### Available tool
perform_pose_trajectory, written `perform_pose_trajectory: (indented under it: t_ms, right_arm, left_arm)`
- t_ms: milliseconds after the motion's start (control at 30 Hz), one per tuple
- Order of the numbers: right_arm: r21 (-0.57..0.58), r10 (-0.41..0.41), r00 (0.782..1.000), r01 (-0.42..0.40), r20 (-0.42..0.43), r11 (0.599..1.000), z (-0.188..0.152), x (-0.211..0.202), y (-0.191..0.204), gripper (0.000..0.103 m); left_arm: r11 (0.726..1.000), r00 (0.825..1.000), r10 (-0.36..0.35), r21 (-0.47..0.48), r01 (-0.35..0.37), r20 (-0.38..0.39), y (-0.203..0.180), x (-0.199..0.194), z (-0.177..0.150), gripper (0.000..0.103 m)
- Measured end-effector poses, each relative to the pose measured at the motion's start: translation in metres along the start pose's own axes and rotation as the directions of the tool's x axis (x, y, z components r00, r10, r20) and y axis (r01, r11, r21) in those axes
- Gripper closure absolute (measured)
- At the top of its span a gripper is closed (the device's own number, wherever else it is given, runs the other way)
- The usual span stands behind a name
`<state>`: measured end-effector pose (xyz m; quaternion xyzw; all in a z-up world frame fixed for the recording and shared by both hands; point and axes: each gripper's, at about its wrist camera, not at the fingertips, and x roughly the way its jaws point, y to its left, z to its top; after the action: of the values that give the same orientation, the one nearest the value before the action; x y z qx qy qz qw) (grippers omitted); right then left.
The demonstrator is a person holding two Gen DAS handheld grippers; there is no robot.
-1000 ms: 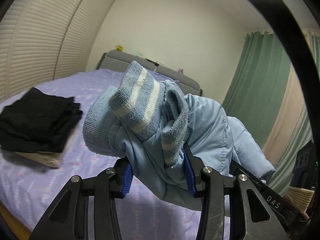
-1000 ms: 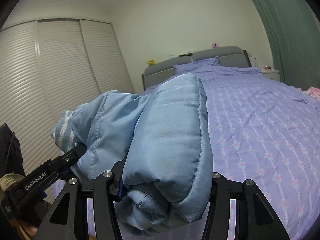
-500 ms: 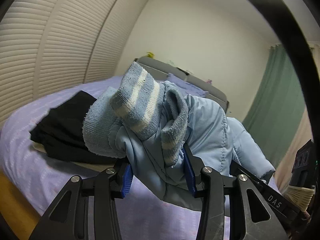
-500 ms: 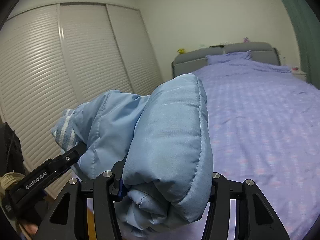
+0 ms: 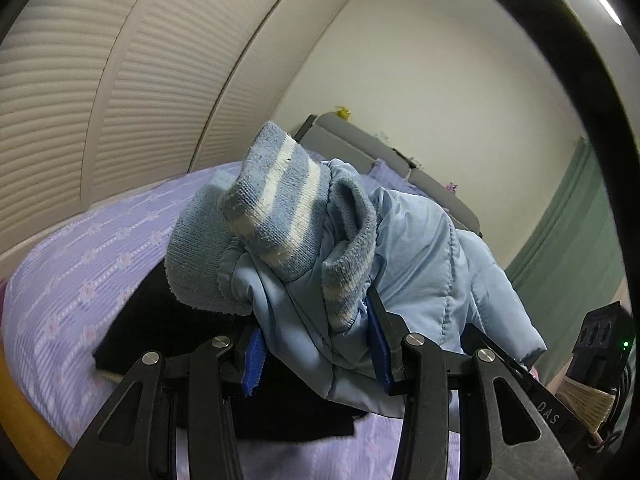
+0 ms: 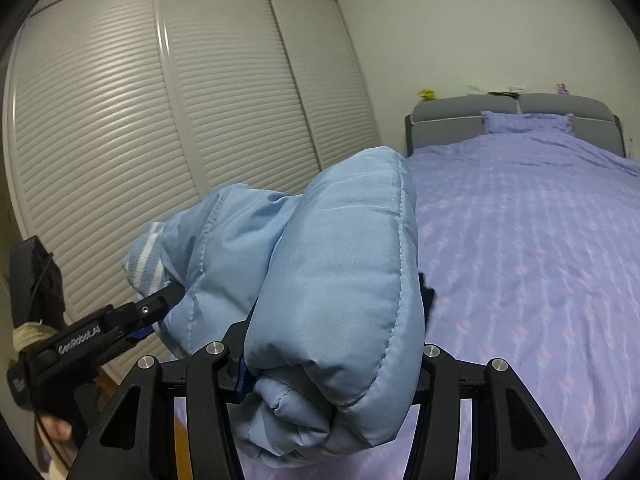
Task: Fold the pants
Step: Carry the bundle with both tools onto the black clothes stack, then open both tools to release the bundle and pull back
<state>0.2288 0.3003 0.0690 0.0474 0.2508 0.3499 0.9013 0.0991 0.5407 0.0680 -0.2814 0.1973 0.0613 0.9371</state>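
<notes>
I hold a folded pair of padded light blue pants (image 5: 416, 264) with striped knit cuffs (image 5: 280, 216) in the air between both grippers. My left gripper (image 5: 316, 356) is shut on the cuff end of the bundle. My right gripper (image 6: 332, 364) is shut on the other end, where the folded quilted pants (image 6: 336, 280) bulge up between the jaws. The left gripper also shows in the right wrist view (image 6: 100, 332), at the left, clamped on the pants. The bundle hangs above a purple bed (image 6: 540, 260).
A stack of folded black clothes (image 5: 168, 332) lies on the bed right under the left end of the bundle, near the bed's wooden edge (image 5: 24, 420). Louvred wardrobe doors (image 6: 120, 140) stand to the left. A grey headboard (image 6: 512, 116) and green curtain (image 5: 580, 248) are beyond.
Both grippers have swung left with the pants still held. The black stack, earlier off to the left, now lies under the bundle, and the wardrobe doors fill more of both views.
</notes>
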Motion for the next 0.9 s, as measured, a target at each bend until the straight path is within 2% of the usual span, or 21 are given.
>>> perform_pose_trajectory:
  t_ms: [133,233,467,533,600,667,733,767,833,900]
  right_arm:
    - [-0.005,-0.002,0.999,0.002,-0.043,1.000,0.009,0.041,0.001,0.051]
    - [-0.022,-0.016,0.997,0.015,-0.071,1.000,0.004,0.066,-0.003,0.051]
    - [0.040,-0.036,0.983,0.044,-0.179,0.998,-0.019,0.110,-0.032,0.051]
    - [0.061,-0.028,0.980,0.041,-0.198,0.997,-0.025,0.114,-0.038,0.050]
    - [0.095,-0.006,0.979,0.025,-0.203,0.995,-0.029,0.113,-0.044,0.044]
    - [0.140,0.006,0.980,0.022,-0.196,0.990,-0.028,0.110,-0.050,0.028]
    - [0.163,-0.015,0.987,0.042,-0.162,0.986,-0.028,0.101,-0.052,0.019]
    - [0.164,-0.014,0.989,0.038,-0.146,0.986,-0.026,0.097,-0.053,0.019]
    - [0.143,-0.031,0.992,0.048,-0.122,0.989,-0.017,0.092,-0.050,0.019]
    - [0.109,-0.071,0.989,0.085,-0.126,0.990,-0.014,0.087,-0.048,0.018]
  left_arm:
    - [0.999,0.999,0.039,-0.013,-0.039,-0.037,0.021,0.032,0.015,0.060]
    - [0.998,0.996,0.056,-0.018,-0.058,-0.073,0.037,0.058,0.015,0.060]
    - [0.997,0.973,0.068,-0.031,-0.076,-0.221,0.064,0.114,0.001,0.058]
    - [0.996,0.967,0.065,-0.044,-0.078,-0.248,0.069,0.120,-0.005,0.052]
    - [0.992,0.957,0.028,-0.112,-0.063,-0.288,0.079,0.120,-0.008,0.046]
    - [0.981,0.949,-0.011,-0.186,-0.050,-0.315,0.089,0.117,-0.009,0.040]
    - [0.971,0.947,-0.025,-0.233,-0.054,-0.322,0.094,0.111,-0.009,0.029]
    - [0.968,0.948,-0.016,-0.244,-0.065,-0.318,0.093,0.105,-0.008,0.026]
    - [0.971,0.961,0.042,-0.214,-0.103,-0.272,0.086,0.088,0.000,0.011]
    - [0.978,0.973,0.095,-0.162,-0.130,-0.208,0.079,0.068,0.009,0.009]
